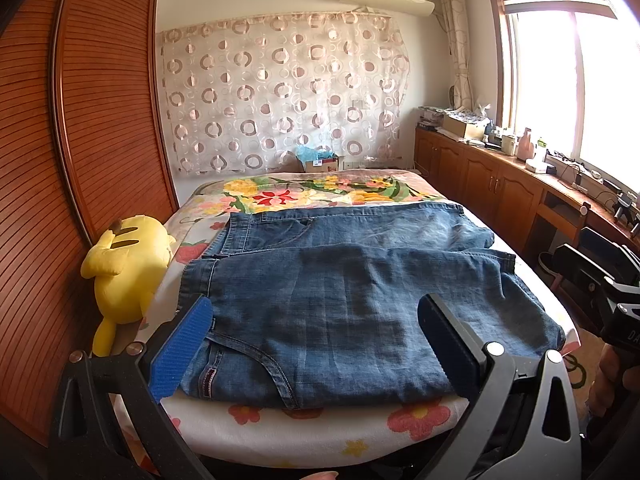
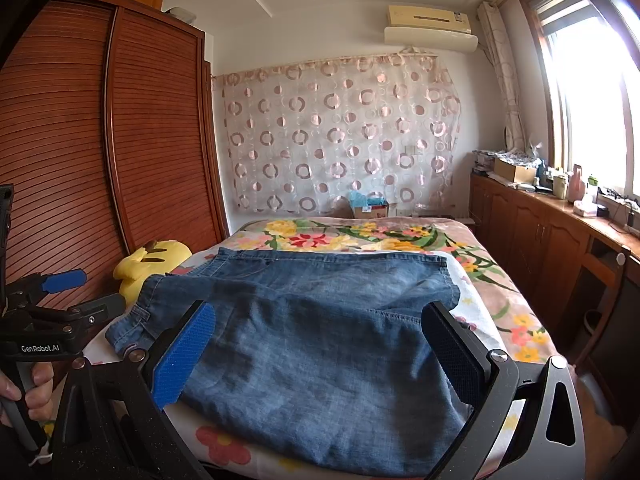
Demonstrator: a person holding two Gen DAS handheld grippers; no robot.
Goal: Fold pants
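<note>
- Bed (image 1: pixel 420 428) with a flowered cover, filling the middle of both views and carrying the whole job.
- Jeans (image 1: pixel 340 312) spread across the near half of the bed, one leg lying partly over the other, waistband toward the left, hems toward the right; probably mid-fold, lengthwise fold roughly made but untidy, crosswise fold not yet done.
- Yellow plush toy (image 1: pixel 124 276) lying at the left edge of the bed, just beside the waistband; worth avoiding when sweeping cloth that way.
- Left gripper (image 1: pixel 316 344) poised over the near edge of the denim by the pocket seam, blue pads spread wide, nothing between them.
- Right gripper (image 2: pixel 320 356) poised likewise over the near edge farther toward the hems, spread equally wide, holding nothing.
- Next move, as a judgement: lower each tool to a cloth edge, pinch through both layers, then carry the hem end over toward the waistband, lifting both together so the layers do not slide apart.
- Left view only: pocket curve and side seam at the near edge, and the hems ending near the right edge of the bed.
- Right view only: belt loops and rivet button at the waistband, plus the left tool seen from the side with a hand (image 2: pixel 28 392) on its handle.
</note>
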